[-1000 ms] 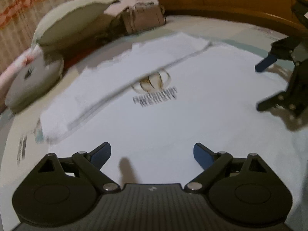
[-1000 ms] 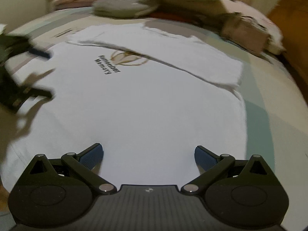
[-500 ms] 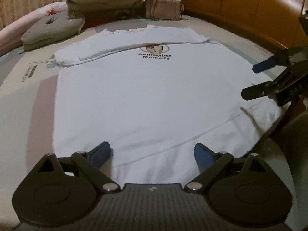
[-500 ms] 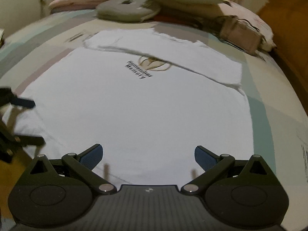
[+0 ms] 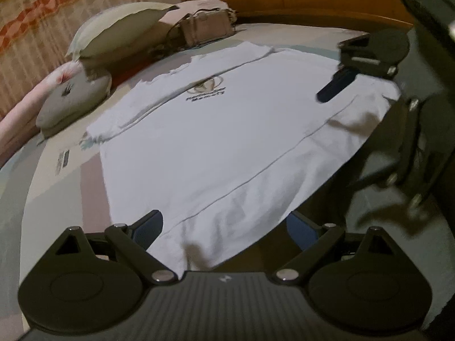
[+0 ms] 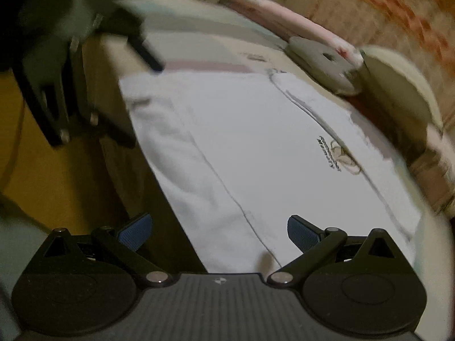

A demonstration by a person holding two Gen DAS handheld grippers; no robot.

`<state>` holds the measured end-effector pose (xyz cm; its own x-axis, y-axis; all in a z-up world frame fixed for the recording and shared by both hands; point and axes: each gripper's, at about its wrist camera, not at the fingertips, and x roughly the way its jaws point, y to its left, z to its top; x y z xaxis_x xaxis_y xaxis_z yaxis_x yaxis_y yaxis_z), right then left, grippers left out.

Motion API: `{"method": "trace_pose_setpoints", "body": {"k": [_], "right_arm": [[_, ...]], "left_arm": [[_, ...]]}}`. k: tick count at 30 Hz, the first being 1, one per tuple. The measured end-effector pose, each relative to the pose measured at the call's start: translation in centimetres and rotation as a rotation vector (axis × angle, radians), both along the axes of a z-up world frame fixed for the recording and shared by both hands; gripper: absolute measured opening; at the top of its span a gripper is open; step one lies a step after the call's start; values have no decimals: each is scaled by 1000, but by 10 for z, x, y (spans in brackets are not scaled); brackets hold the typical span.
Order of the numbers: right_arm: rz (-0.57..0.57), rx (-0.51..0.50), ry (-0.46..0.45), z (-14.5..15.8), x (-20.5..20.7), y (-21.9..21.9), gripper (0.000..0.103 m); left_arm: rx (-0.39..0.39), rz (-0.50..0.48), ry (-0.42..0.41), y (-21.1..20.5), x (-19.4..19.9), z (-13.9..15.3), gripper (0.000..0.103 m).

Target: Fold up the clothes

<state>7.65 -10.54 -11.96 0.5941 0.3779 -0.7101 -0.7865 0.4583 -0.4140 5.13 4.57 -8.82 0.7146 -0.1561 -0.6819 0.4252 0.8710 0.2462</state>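
A white shirt [image 5: 227, 130] lies flat on the bed [image 5: 51, 176], filling mid-frame in both views, its hem draping over the bed edge at the bottom. The left gripper [image 5: 224, 227] sits at lower centre, jaws spread wide, hem between them, gripping nothing. The right gripper [image 6: 219, 231] is likewise wide open over the hem. Pillows [image 5: 113, 34] sit upper left.

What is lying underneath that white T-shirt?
The white T-shirt lies spread on a patterned bedsheet, its hem hanging over the bed's edge. Whatever sheet pattern or object sits directly beneath the shirt is covered.
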Motion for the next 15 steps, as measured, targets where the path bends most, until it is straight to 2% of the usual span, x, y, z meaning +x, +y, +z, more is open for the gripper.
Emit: {"method": "trace_pose_setpoints", "body": {"k": [1,4,6,10,12,15], "right_arm": [[28,-31,-22,-5,-5,6,103],[-14,-142,-164,-15,-4,14,103],[-16,-178,-215,-14,-2,15,103],[4,-150,-312,6,-12,11,103],[-22,-133,-362,13,-11,10,103],[-53,-107,-375,19,-6,9,103]], "left_arm": [[-1,-7,-1,-2,1,1,94],[13,-37,-26,-12,4,6,94],[23,-64,-48,-17,3,9,94],[56,-124,-82,-29,4,9,94],[76,-159,-86,-37,6,5,94],[121,-180,-108,-51,13,-5,94]]}}
